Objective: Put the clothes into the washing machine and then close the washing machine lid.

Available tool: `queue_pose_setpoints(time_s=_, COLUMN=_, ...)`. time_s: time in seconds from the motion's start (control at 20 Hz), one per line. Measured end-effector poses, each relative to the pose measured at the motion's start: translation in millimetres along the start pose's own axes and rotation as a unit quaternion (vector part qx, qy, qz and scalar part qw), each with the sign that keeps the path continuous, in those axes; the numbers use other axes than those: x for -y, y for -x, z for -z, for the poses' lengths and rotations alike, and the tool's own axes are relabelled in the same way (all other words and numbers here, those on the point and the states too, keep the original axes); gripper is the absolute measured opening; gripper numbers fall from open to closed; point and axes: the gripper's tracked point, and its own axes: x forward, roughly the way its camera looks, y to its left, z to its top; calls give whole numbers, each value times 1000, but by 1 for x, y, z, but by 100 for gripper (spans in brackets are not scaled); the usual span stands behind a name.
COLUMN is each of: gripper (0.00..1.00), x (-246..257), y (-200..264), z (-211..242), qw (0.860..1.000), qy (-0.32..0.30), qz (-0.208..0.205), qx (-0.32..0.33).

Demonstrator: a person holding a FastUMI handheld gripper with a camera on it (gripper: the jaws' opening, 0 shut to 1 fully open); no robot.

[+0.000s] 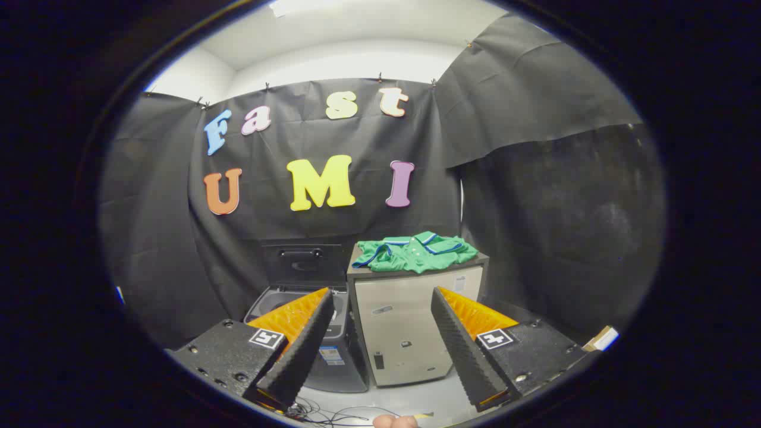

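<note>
One cabinet (410, 324) beyond spread tool (381, 297), bearing shirt (416, 252)

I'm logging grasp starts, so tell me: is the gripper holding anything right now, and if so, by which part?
Nothing is held. The gripper has its fingers spread open with only air between them; the green polo shirt lies untouched beyond them on the beige cabinet.
</note>
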Motion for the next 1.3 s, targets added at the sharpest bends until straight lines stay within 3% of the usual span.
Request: queue_pose_setpoints(time_s=1.3, gripper=100, x=-8, y=10, z=0, qw=1000, qy=6, qz=-3, qx=14)
